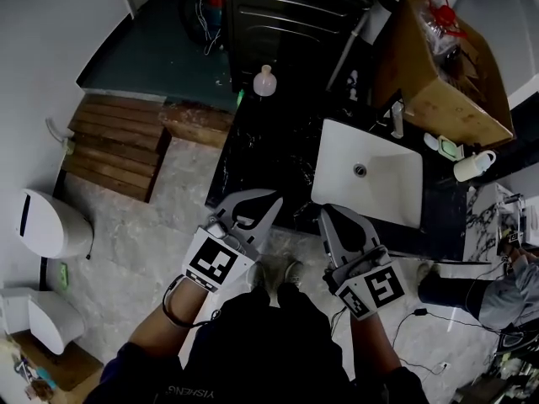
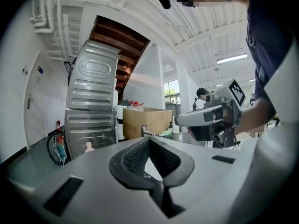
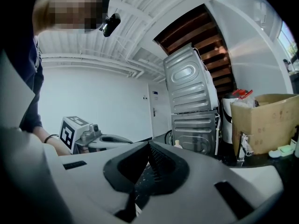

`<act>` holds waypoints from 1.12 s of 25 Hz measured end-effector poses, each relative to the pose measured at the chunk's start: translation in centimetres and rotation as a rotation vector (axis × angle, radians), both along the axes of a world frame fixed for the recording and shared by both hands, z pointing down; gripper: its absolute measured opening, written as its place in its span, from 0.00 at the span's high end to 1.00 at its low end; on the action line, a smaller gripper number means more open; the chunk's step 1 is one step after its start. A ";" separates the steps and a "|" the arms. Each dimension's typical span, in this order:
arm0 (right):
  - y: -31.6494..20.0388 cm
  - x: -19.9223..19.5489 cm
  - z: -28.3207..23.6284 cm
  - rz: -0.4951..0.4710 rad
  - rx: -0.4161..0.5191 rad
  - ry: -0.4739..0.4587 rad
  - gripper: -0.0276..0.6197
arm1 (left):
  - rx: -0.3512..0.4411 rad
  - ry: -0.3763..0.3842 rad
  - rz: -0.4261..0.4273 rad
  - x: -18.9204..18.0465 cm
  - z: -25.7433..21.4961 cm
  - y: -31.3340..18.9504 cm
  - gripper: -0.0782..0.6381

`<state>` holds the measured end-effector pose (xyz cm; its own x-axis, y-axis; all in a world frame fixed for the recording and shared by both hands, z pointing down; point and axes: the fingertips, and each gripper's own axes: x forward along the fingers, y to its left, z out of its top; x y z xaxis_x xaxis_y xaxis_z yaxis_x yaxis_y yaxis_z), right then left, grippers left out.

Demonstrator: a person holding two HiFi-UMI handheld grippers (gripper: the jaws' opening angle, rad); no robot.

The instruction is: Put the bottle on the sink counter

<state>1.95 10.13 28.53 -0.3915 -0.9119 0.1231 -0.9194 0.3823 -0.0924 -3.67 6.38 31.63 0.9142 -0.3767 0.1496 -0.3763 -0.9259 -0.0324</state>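
A small pale pink bottle [image 1: 264, 81] stands upright at the far end of the black sink counter [image 1: 253, 154], next to the washing machine. It shows small and far off in the left gripper view [image 2: 88, 147] and the right gripper view [image 3: 177, 144]. My left gripper [image 1: 273, 201] and right gripper [image 1: 324, 214] are side by side at the counter's near edge, well short of the bottle. Both point roughly level, and their jaws meet at the tips with nothing between them.
A white sink basin [image 1: 337, 154] with a faucet [image 1: 397, 118] sits in the counter's right part. Behind it are a cardboard box [image 1: 438, 74] and a white jug [image 1: 472, 165]. A steel washing machine [image 1: 295, 7] stands at the back, a wooden pallet [image 1: 114, 146] on the floor to the left.
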 end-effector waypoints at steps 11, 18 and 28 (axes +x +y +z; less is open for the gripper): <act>2.6 1.0 0.3 0.017 0.002 -0.019 0.92 | -0.018 0.001 0.015 1.7 0.4 2.6 0.88; 4.1 2.1 0.6 -0.016 -0.016 -0.031 0.92 | -0.013 0.002 0.009 3.7 -0.2 4.1 0.88; 4.9 3.4 -0.1 -0.080 -0.002 -0.026 0.92 | 0.000 -0.009 -0.035 5.3 -0.9 5.0 0.88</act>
